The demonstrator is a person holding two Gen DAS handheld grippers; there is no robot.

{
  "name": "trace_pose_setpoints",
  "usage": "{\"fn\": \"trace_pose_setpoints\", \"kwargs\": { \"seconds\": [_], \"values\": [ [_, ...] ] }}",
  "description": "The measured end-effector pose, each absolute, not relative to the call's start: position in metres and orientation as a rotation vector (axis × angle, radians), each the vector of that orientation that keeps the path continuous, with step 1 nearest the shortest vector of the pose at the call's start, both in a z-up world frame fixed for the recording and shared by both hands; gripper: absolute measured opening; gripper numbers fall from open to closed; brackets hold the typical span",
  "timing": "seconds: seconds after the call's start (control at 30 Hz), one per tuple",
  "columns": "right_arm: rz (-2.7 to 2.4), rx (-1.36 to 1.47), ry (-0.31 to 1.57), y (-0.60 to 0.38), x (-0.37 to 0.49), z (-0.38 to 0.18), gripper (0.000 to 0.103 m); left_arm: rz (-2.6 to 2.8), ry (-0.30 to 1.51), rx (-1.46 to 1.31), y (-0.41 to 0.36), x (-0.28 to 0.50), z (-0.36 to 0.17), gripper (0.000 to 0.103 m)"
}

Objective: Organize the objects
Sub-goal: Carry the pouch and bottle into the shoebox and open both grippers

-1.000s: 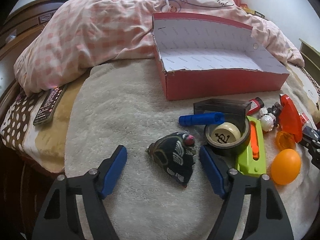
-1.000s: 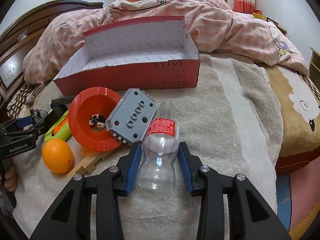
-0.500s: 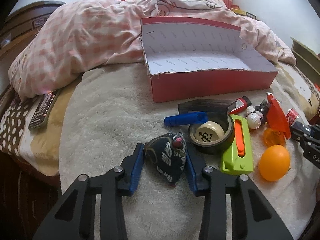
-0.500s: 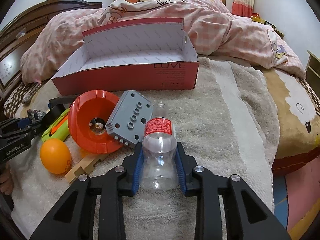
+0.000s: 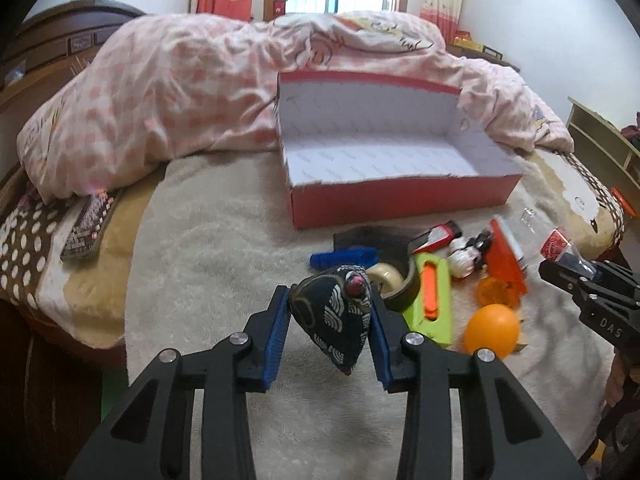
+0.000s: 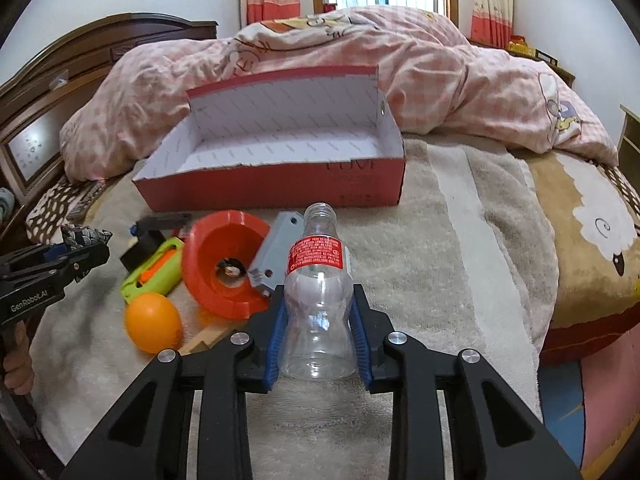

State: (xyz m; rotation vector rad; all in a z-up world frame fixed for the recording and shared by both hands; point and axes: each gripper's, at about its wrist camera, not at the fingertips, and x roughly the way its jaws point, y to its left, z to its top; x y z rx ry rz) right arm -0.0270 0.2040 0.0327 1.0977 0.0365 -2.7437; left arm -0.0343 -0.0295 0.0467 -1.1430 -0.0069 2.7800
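Observation:
My left gripper (image 5: 328, 297) is shut on a dark patterned cloth pouch (image 5: 332, 328) with a red bead, held just above the cream blanket. My right gripper (image 6: 319, 294) is shut on the lower body of a clear plastic bottle (image 6: 318, 256) with a red label and no cap, its neck pointing away. An open red cardboard box (image 5: 400, 200) with a white inside sits beyond both, and nothing is in it. In the right wrist view the left gripper (image 6: 96, 252) shows at the left edge with the pouch (image 6: 84, 236).
Between the grippers lie an orange ball (image 5: 492, 330), a green utility knife (image 5: 432, 296), a tape roll (image 5: 400, 284), a blue cylinder (image 5: 344, 258), an orange disc (image 6: 224, 260) and a grey block (image 6: 276, 252). A remote (image 5: 86, 228) lies far left. A pink quilt (image 5: 180, 100) is piled behind the box.
The left jaws closed from wide open onto the pouch and lifted it off the blanket. The right jaws tightened on the bottle, which has come up slightly.

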Motion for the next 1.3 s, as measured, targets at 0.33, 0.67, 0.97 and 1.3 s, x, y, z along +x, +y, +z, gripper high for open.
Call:
{"fn": "trace_pose_setpoints", "kwargs": {
  "seconds": [0.33,0.67,0.97,1.3],
  "values": [
    [-2.675,1.068,0.077,0.194,-0.038,0.056,0.030,2.792,0.090,-1.042,-0.007,-0.054,0.088,0.036],
    [-2.659,1.012,0.160,0.176,-0.082,0.085,0.030,2.791,0.113,-1.048,0.019,-0.110,0.102,0.036],
    [-2.632,1.102,0.161,0.172,-0.155,0.084,0.030,2.801,0.119,-1.150,0.031,-0.182,0.093,0.036],
    [-2.604,1.243,0.182,0.163,-0.221,0.060,0.030,2.767,0.110,-1.345,0.037,-0.252,0.059,0.036]
  ]
}}
